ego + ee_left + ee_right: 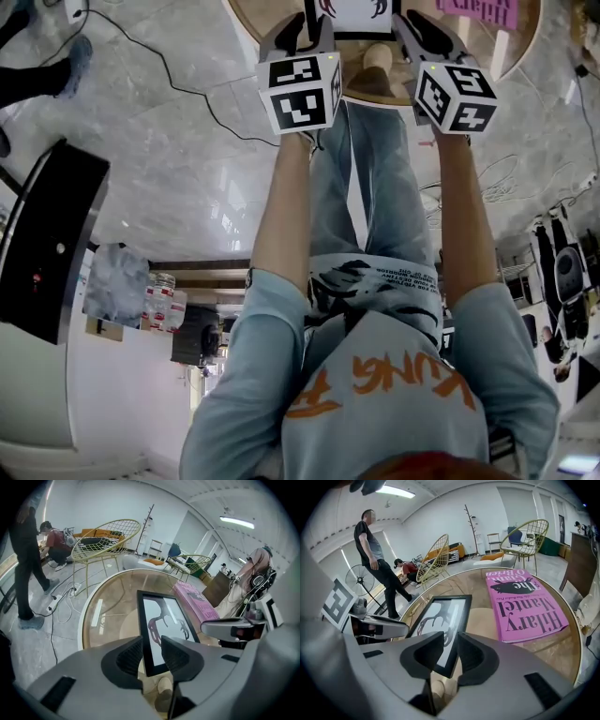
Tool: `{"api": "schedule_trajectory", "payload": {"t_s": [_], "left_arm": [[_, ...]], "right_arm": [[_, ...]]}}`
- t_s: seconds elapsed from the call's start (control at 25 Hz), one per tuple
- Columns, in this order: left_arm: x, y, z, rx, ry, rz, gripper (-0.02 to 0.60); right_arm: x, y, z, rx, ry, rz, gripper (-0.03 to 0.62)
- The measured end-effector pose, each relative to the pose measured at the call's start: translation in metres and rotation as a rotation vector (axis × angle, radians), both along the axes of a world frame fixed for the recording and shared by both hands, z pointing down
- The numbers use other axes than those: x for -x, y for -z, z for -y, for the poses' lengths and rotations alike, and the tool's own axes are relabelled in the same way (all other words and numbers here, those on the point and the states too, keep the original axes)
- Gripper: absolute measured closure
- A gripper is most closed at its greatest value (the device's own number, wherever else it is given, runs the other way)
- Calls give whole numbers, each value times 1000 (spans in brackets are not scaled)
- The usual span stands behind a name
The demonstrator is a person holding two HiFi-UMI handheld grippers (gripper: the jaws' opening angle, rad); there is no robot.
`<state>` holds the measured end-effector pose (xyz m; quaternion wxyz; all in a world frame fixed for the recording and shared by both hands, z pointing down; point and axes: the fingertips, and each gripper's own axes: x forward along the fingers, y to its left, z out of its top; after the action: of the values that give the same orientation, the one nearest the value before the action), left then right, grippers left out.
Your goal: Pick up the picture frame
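Observation:
The picture frame (164,630), black with a white antler print, lies flat on a round glass table (103,616). In the head view it (361,14) lies at the top edge between both grippers. My left gripper (152,656) is open, with the frame's near left edge showing in the gap between its jaws. My right gripper (451,651) is open too, its jaws astride the near right edge of the frame (440,620). Neither gripper's pads press on the frame. From above, the left gripper (305,23) and right gripper (412,23) point down at the table side by side.
A pink book (525,604) lies on the table right of the frame. Gold wire chairs (108,536) stand beyond the table, and cables (65,597) run over the floor. One person stands (377,559) and another crouches (56,543) nearby.

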<state>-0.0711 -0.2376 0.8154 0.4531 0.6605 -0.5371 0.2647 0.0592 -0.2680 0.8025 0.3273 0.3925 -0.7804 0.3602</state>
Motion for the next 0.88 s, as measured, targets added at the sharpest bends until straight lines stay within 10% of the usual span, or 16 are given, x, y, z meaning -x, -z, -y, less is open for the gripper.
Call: {"api": "schedule_trajectory", "payload": {"t_s": [0.88], "left_arm": [[-4, -32, 13, 83, 21, -3, 457]], "right_arm": [[-2, -44, 18, 86, -97, 53, 499]]}}
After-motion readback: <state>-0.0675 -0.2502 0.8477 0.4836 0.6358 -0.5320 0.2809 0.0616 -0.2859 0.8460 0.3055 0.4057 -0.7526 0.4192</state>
